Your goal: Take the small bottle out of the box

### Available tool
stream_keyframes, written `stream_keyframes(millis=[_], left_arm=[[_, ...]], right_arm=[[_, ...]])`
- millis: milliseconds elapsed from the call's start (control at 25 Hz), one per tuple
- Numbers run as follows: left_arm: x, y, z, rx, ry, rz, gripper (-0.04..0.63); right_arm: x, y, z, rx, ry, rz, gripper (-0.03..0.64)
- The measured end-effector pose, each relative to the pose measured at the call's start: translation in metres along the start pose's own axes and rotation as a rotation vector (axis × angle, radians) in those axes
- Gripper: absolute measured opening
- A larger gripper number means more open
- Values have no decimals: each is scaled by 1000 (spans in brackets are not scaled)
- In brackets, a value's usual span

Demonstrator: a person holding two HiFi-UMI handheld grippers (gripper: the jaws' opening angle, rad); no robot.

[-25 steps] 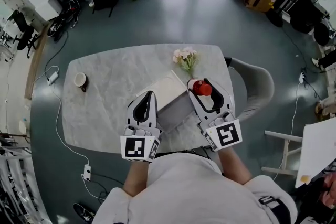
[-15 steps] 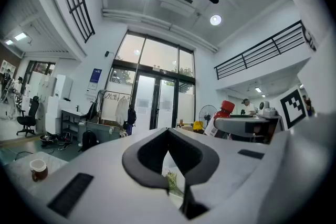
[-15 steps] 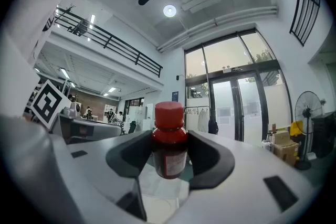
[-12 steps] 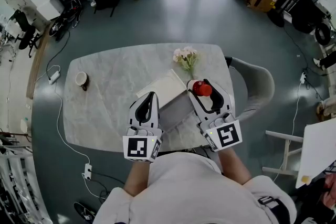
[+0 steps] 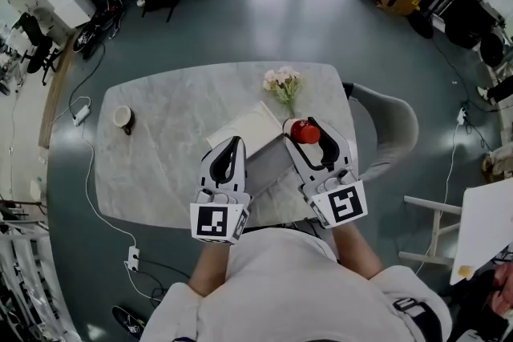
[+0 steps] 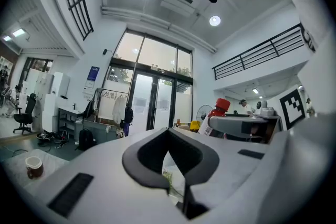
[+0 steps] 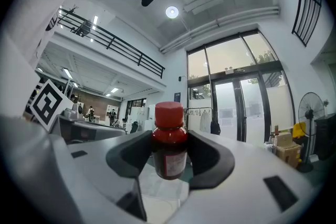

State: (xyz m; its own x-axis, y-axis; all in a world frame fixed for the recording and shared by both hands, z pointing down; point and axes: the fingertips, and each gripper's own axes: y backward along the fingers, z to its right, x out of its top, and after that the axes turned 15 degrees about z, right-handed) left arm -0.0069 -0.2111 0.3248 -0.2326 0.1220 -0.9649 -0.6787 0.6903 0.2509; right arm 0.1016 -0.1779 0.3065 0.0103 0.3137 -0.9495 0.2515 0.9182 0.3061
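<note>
A small dark-red bottle with a red cap is held upright above the table, at the right side of the box. My right gripper is shut on its body, below the cap. The open box has a grey inside and a white lid folded back. My left gripper hovers over the box's left side, jaws shut with nothing between them. In the left gripper view the bottle shows at the right, above the right gripper.
The marble table carries a bunch of pale flowers behind the box and a cup at its far left. A grey chair stands at the table's right. A cable runs along the floor on the left.
Both grippers have drifted slightly, the left one a little to the right. The bottle stays held in the right gripper; nothing was let go or taken.
</note>
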Motion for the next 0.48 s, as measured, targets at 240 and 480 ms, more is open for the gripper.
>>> stream_keyframes(millis=[240, 480], left_arm=[[-5, 4, -4, 13, 6, -11, 23], [-4, 6, -6, 15, 11, -10, 23]], right_arm=[[-2, 1, -1, -2, -4, -3, 227], [-4, 2, -1, -7, -15, -2, 228]])
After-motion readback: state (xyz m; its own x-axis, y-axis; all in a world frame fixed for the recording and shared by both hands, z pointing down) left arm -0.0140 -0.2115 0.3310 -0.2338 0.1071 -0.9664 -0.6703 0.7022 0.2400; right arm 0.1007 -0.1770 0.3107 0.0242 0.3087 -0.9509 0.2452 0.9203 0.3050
